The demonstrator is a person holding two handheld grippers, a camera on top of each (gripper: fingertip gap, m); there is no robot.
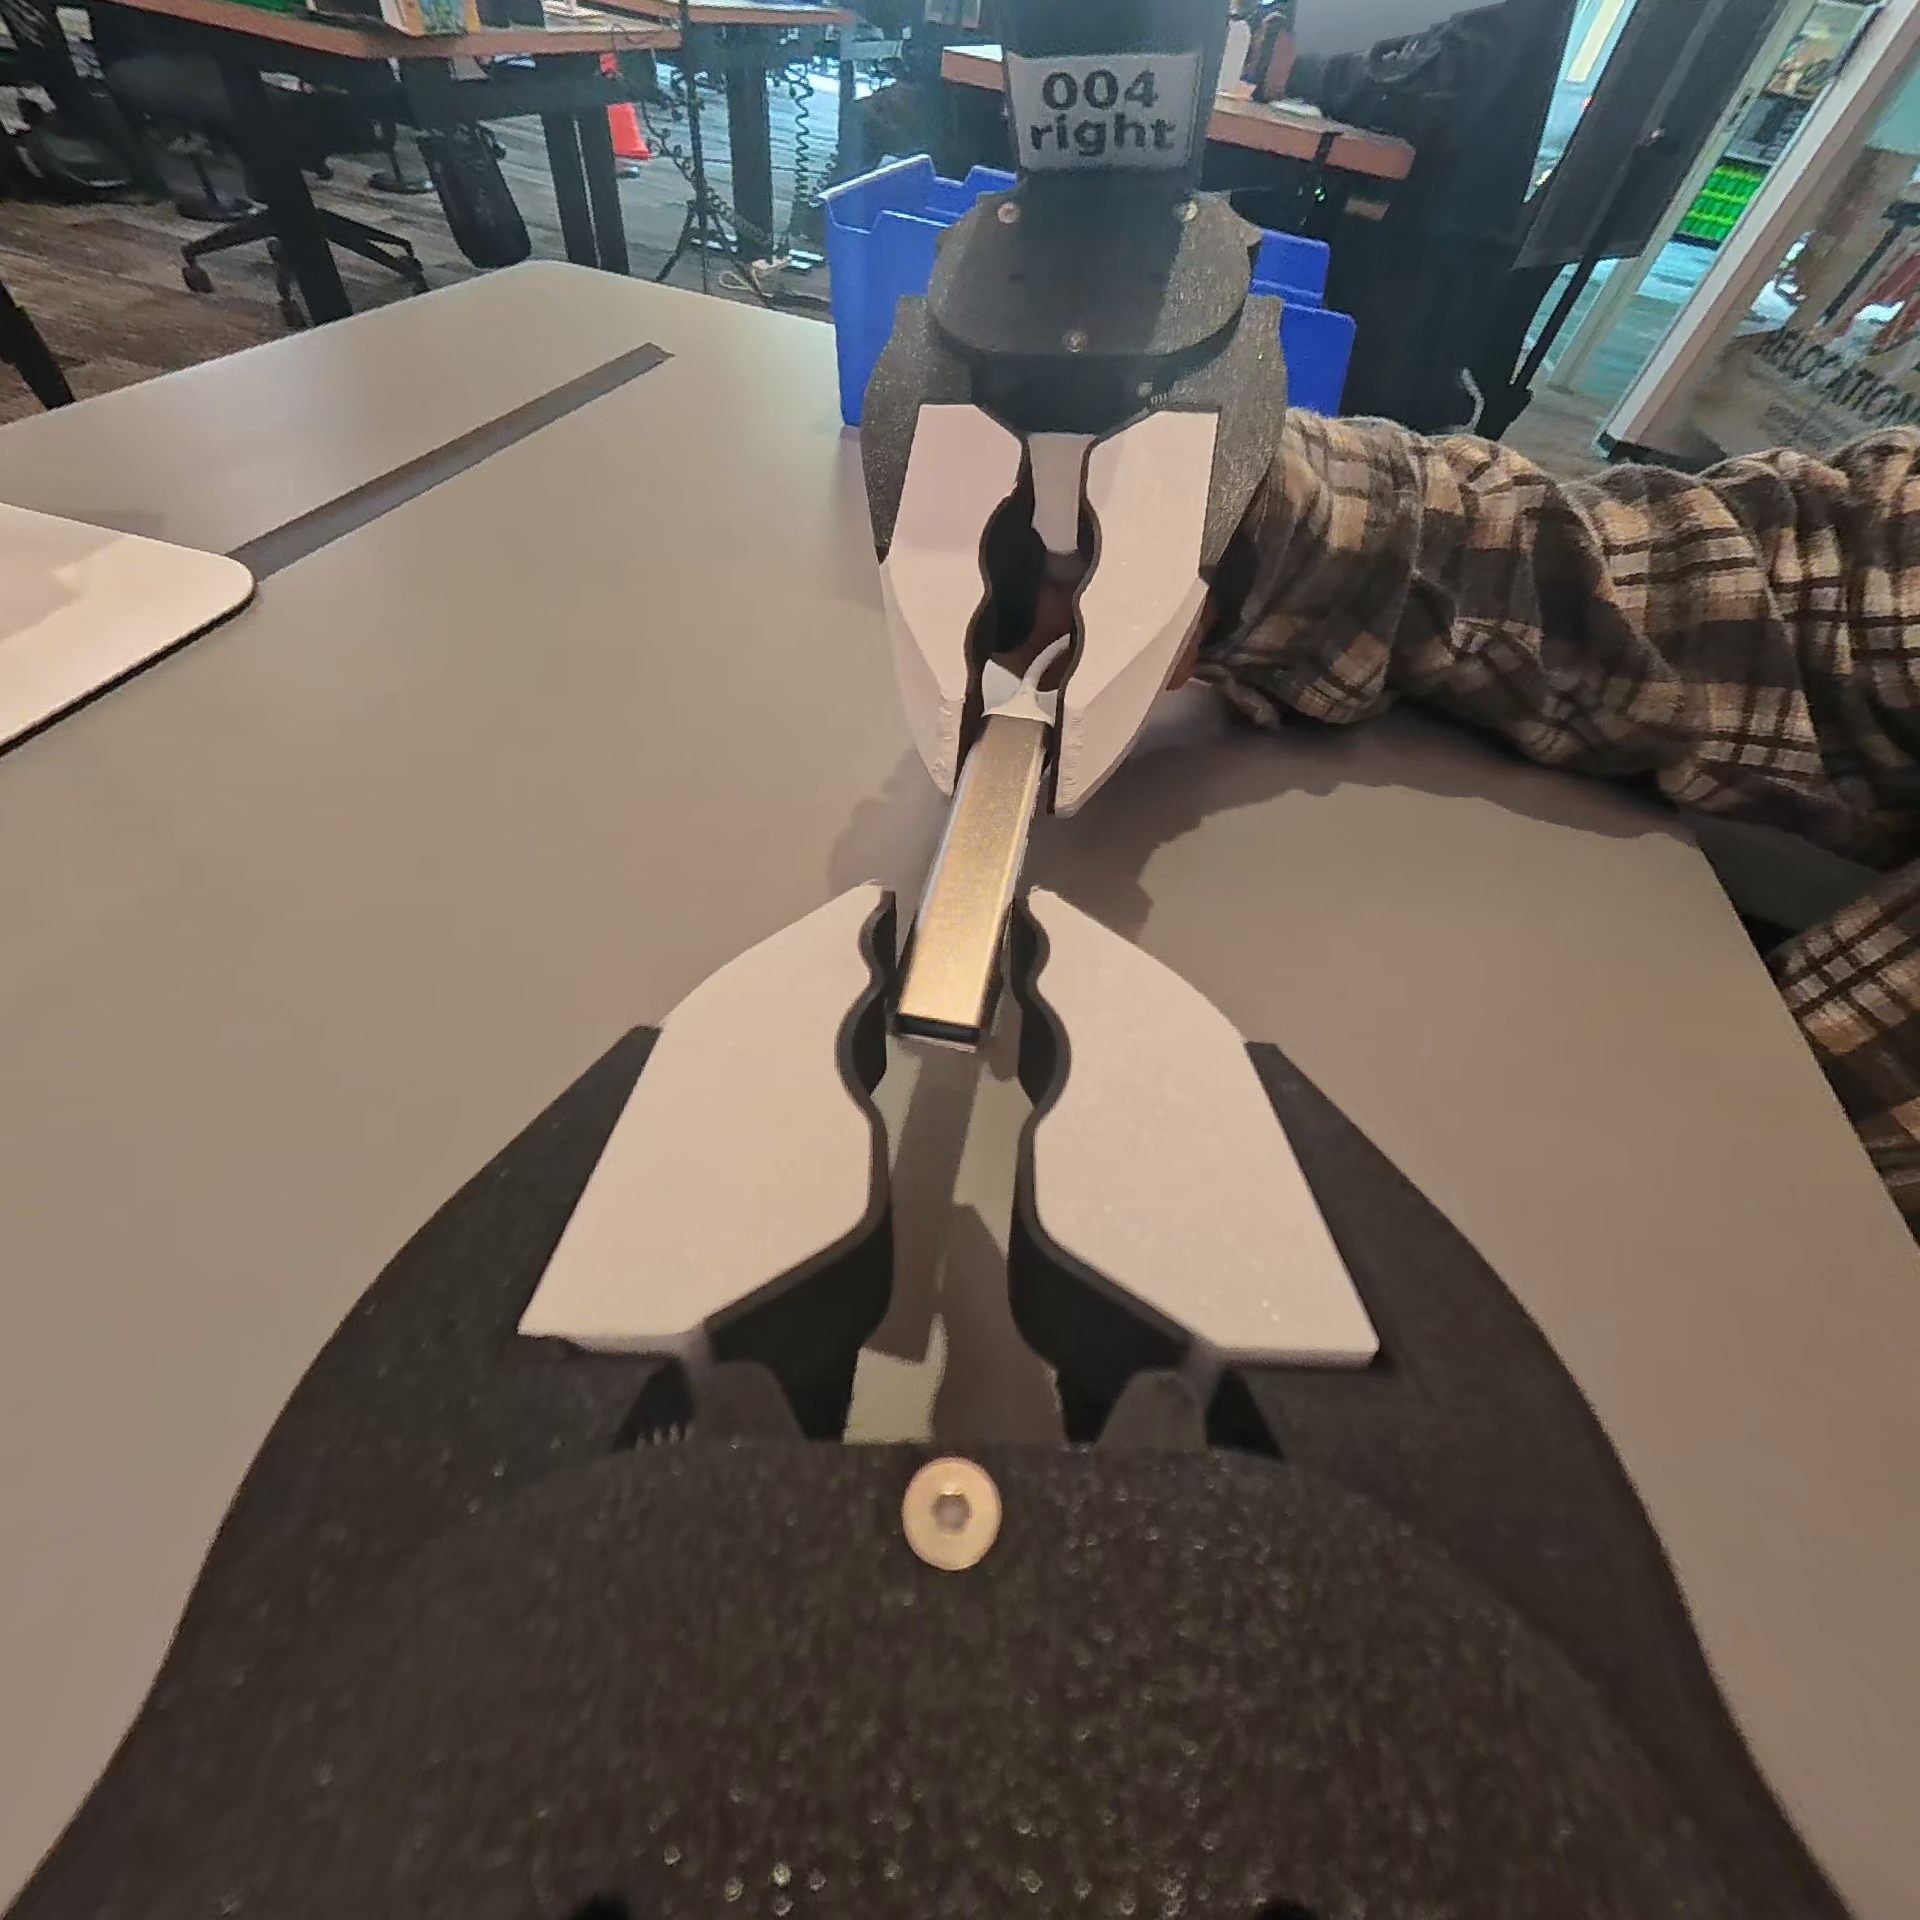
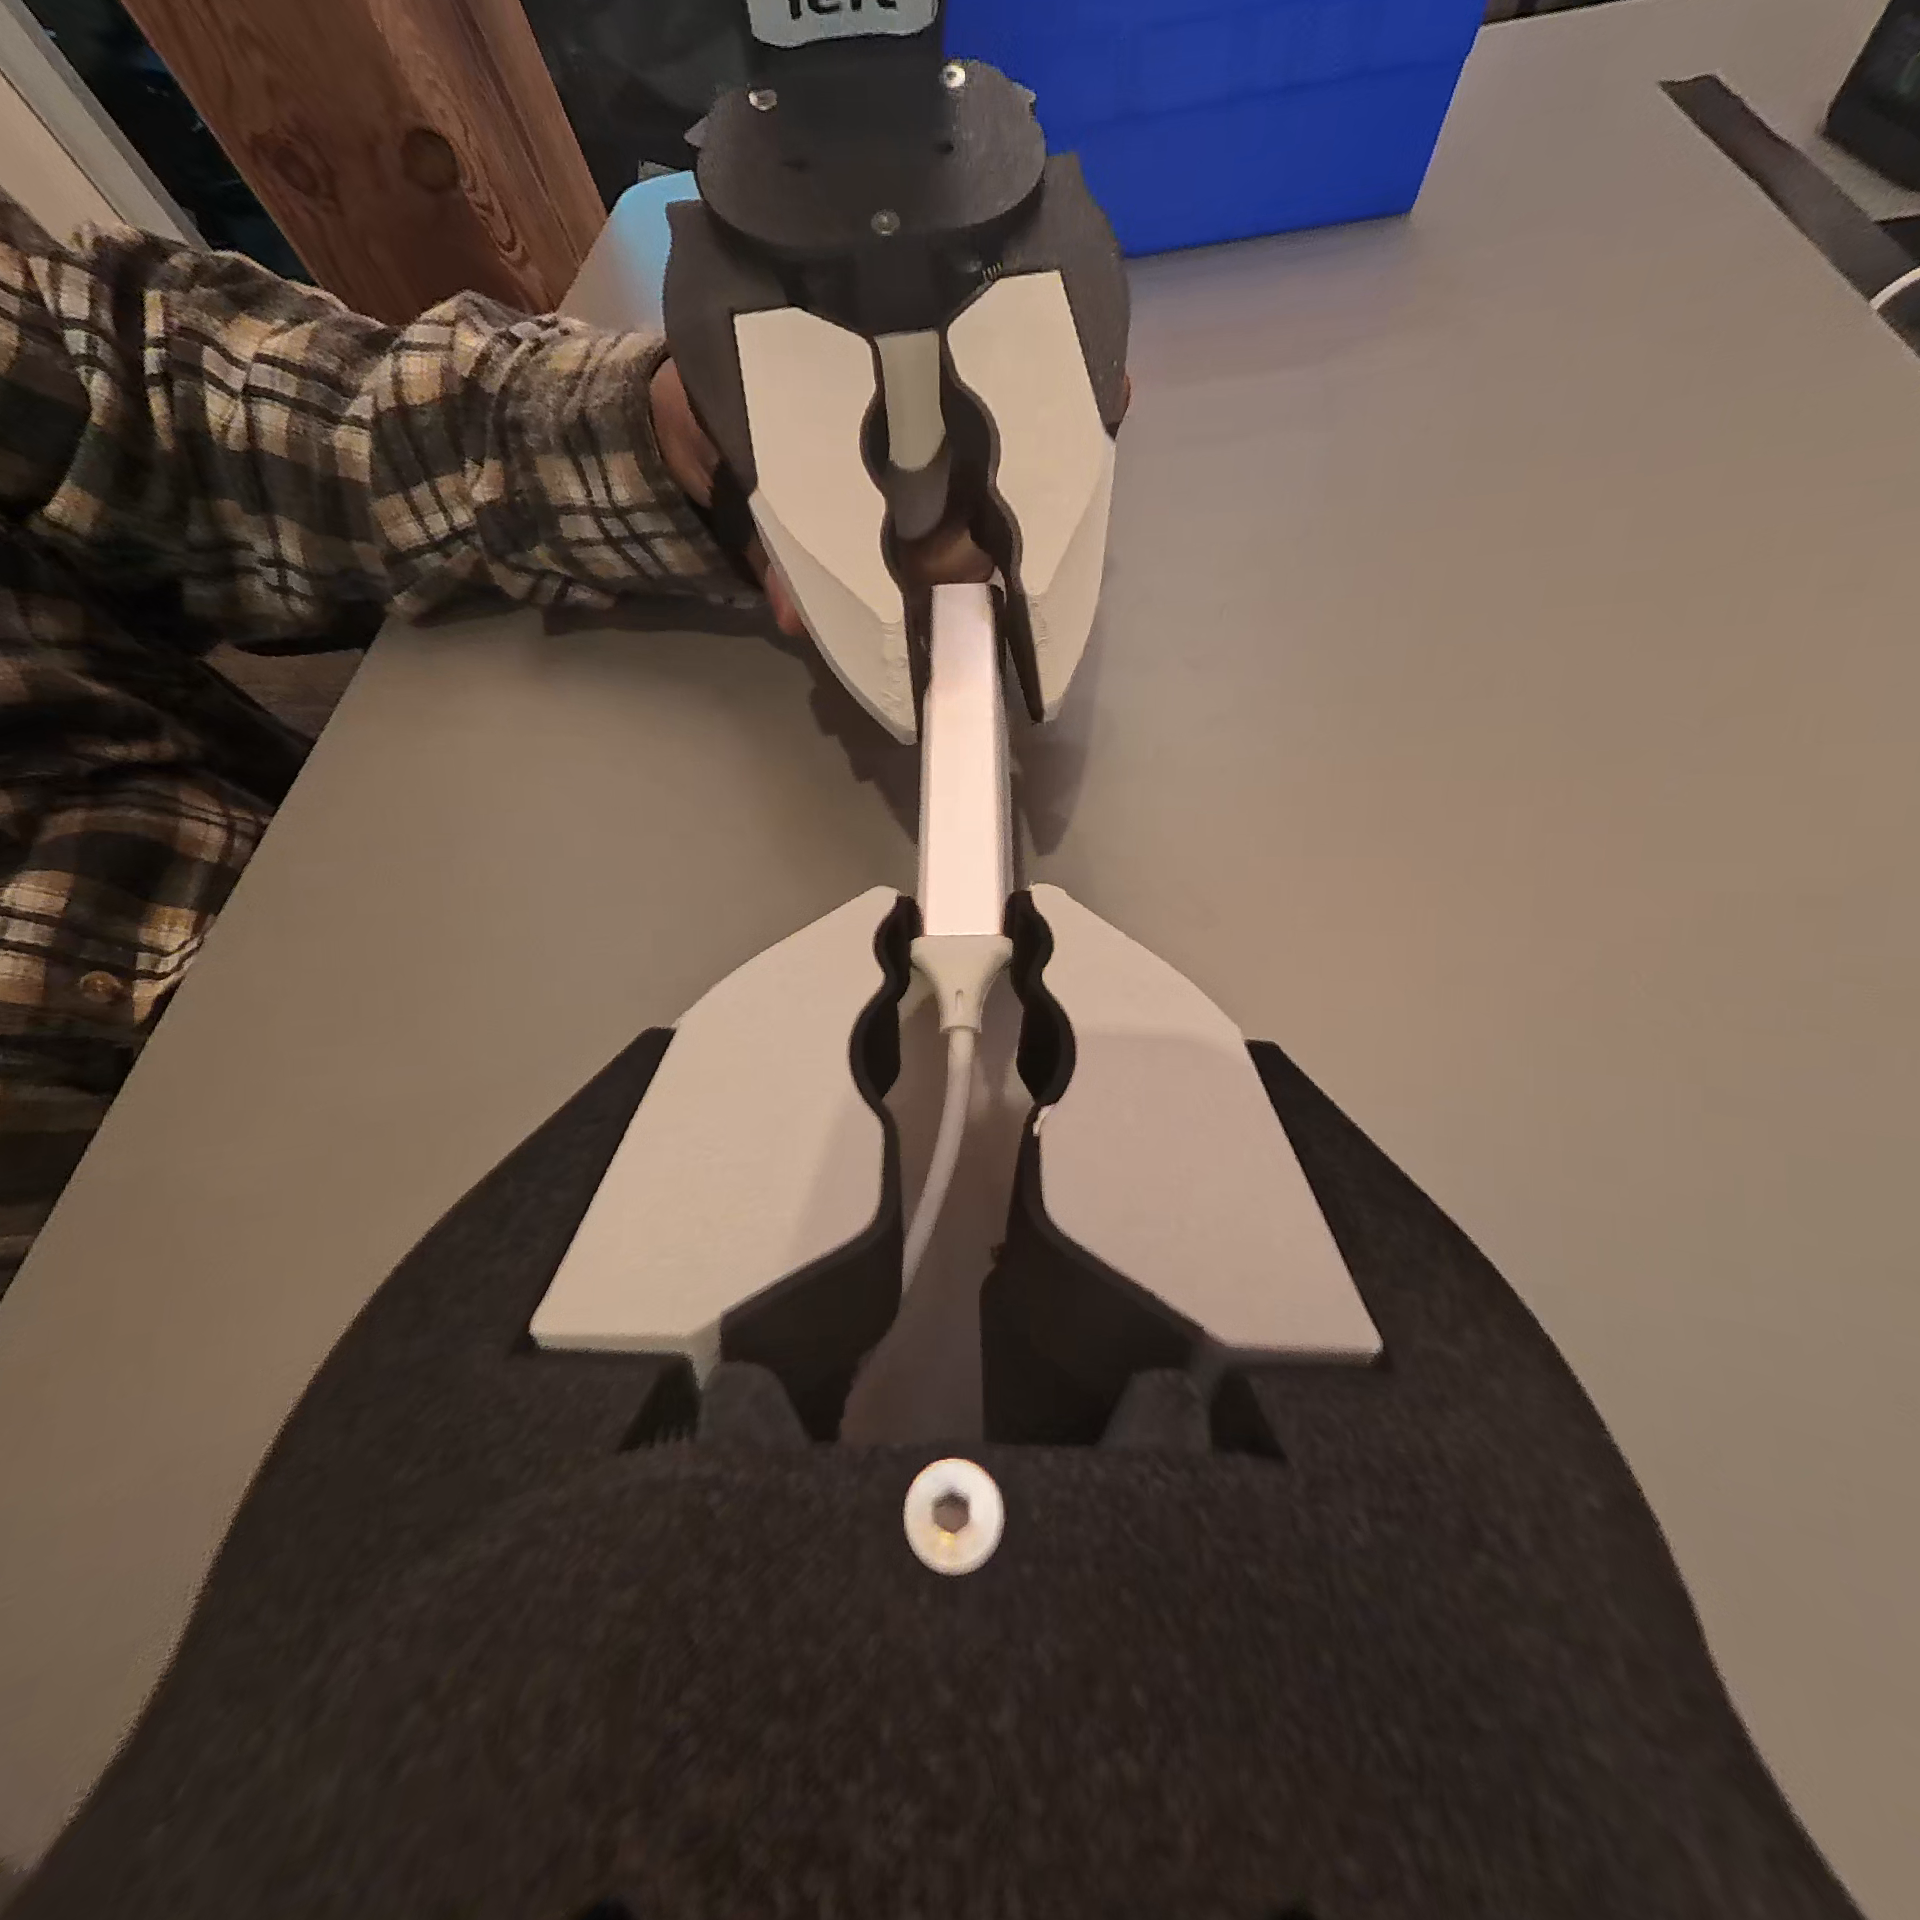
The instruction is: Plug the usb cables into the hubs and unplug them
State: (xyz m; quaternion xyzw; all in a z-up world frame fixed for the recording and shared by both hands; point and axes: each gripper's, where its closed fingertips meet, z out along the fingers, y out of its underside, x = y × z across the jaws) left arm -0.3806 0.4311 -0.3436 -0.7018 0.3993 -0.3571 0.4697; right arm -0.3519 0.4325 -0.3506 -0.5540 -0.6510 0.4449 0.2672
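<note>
**Hub held end to end between my two grippers**

My left gripper (image 1: 948, 940) was closed narrowly on the near end of the hub (image 1: 961, 894), its white fingers (image 1: 727, 1122) pinching the silver bar from both sides. The hub ran straight away from me, lifted just above the grey surface (image 1: 468, 779), and its far end sat between the tips of my right gripper (image 1: 1013, 764), which faced mine head on. At that far end the white cable (image 1: 1023, 691) left the hub and curled back between the right gripper's fingers.

From the right wrist view, the same thing read the other way round. My right gripper (image 2: 961, 920) was narrowed on the hub (image 2: 961, 800) at the end where the cable (image 2: 940, 1122) joined it, and the cable trailed back toward the camera through the gap between the fingers. The hub looked pale and bright here. Its other end sat in my left gripper (image 2: 971, 665), beyond which my hand showed from a plaid sleeve (image 2: 364, 457).

Farther off in the left wrist view, my other plaid sleeve (image 1: 1558, 613) rested along the surface edge. A blue bin (image 1: 1304, 322) stood behind the right gripper, and a white pad (image 1: 94, 613) lay at the left edge. A dark strip (image 1: 468, 457) ran across the surface. Beyond were desks and chairs.
</note>
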